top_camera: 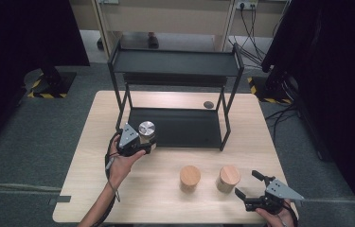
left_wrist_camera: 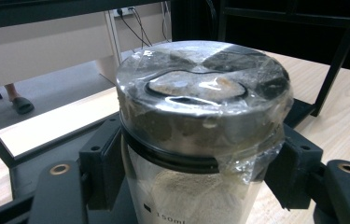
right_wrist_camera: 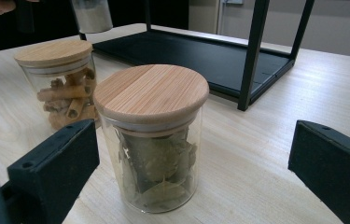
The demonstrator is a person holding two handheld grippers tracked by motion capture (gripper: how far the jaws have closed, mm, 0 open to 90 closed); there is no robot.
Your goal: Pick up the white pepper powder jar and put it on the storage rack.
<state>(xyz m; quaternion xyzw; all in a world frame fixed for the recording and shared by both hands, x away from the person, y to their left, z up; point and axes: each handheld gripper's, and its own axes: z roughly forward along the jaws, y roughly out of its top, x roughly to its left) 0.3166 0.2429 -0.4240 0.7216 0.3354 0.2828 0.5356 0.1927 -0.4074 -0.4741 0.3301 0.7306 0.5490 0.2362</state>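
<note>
1. Near the front left leg of the black rack (top_camera: 175,66), the left claw (top_camera: 139,140) holds a jar (top_camera: 146,132) tight by its sides, up off the table (top_camera: 165,203).
2. That jar stands straight up. Its shiny lid (left_wrist_camera: 203,93) has clear wrap over it, and pale powder sits inside.
3. The rack's low shelf (top_camera: 180,127) lies just past the jar, to the right and back, so the left hand is the near one for it, I think.
4. The right claw (top_camera: 250,185) is wide and holds nothing.
5. Just ahead of it stands a leaf jar (right_wrist_camera: 156,140) with a wood lid.
6. Beside that stands a stick jar (right_wrist_camera: 60,84), a little apart.
</note>
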